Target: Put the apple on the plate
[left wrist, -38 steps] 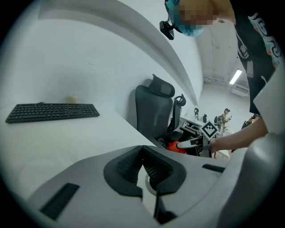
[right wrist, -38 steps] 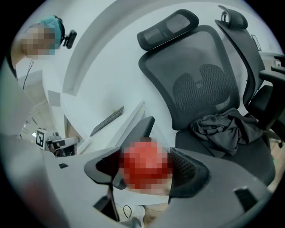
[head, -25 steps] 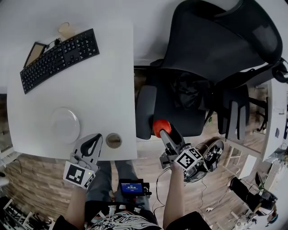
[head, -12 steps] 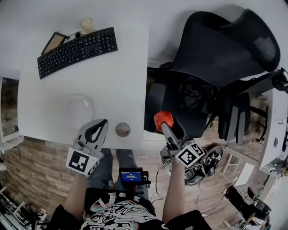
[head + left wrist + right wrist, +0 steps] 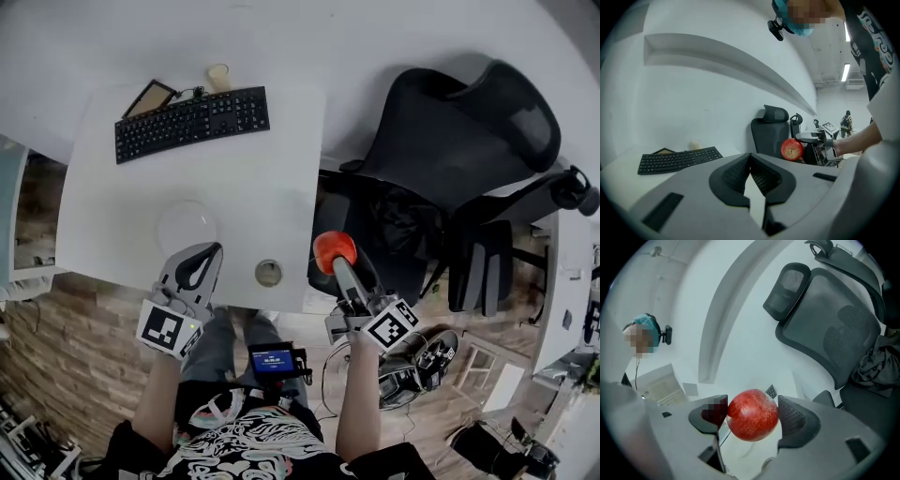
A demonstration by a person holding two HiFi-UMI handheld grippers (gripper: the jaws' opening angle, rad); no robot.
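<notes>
Head view: white table (image 5: 239,173), plate (image 5: 186,228), chair (image 5: 469,159)

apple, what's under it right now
In the head view the apple, clamped in the right gripper, hangs over the black chair beside the table, not the plate. The spot beneath is covered.

plate (image 5: 187,228) on table (image 5: 267,192), front-left | keyboard (image 5: 192,123) behind it, at far edge | apple (image 5: 335,248) between jaws of right gripper (image 5: 337,265), right of table, before office chair (image 5: 450,178)
</notes>
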